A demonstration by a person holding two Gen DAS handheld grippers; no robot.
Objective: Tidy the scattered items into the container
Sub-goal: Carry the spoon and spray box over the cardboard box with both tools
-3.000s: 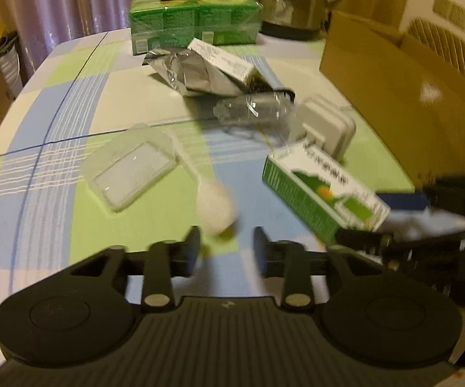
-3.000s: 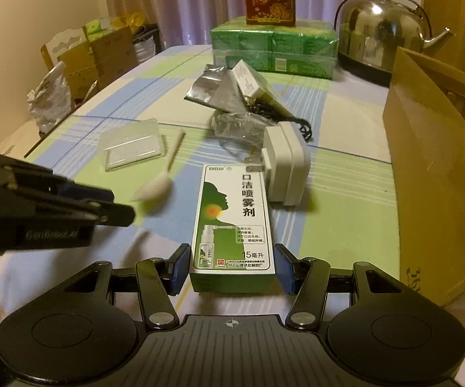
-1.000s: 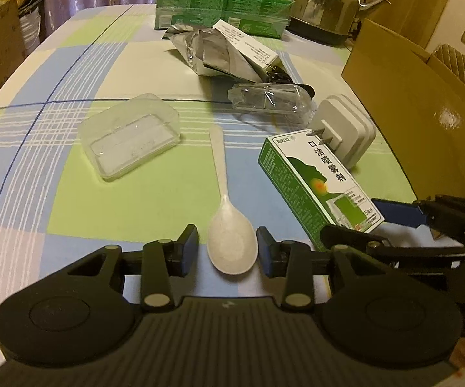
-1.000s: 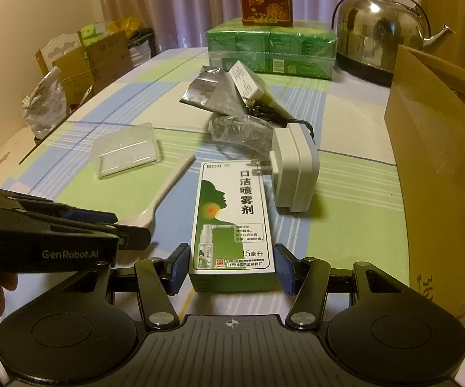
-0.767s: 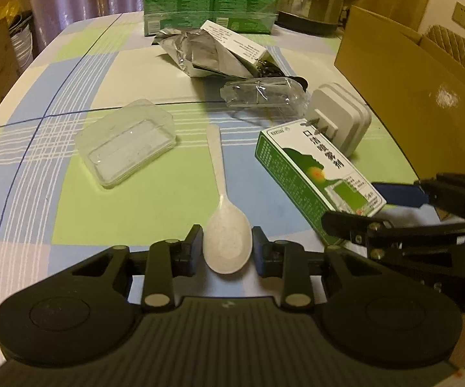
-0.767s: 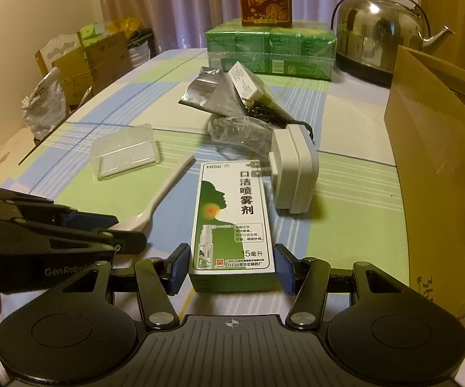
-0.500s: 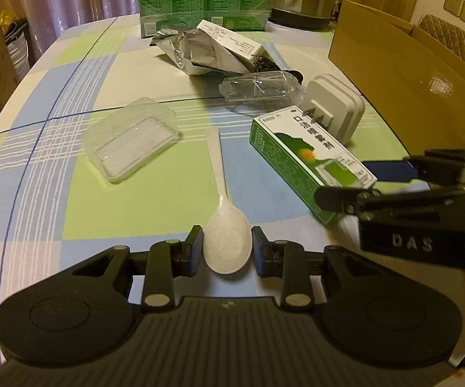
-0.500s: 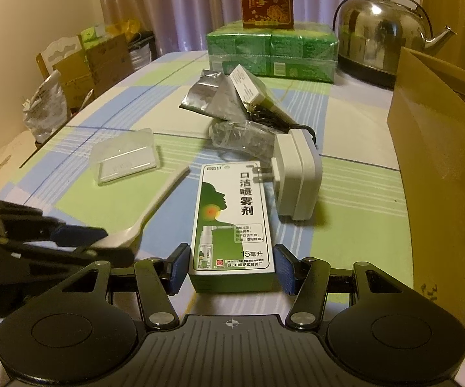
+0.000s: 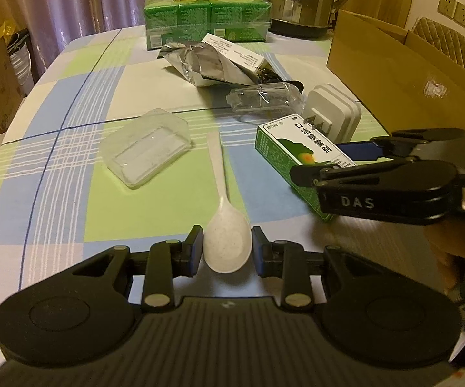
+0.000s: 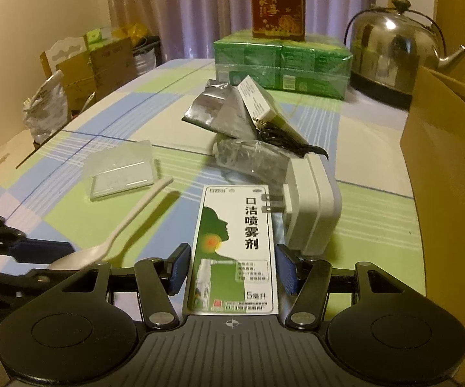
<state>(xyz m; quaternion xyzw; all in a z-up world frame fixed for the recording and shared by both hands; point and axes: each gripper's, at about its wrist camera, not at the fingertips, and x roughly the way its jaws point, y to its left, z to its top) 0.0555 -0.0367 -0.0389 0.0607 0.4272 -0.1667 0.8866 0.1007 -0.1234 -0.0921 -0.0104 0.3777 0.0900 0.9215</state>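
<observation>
Both tongs grip loads near the cardboard box (image 9: 393, 64): left tongs (image 9: 227, 251) pinch the spoon (image 9: 226, 235) by its rounded bowl, right tongs (image 10: 232, 272) clamp the green carton (image 10: 235, 245), so either load may slip or pivot during transfer.

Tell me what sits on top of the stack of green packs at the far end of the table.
A dark red box with gold characters stands upright on the green packs. Its top runs out of view, and whatever lies behind it is hidden.
</observation>
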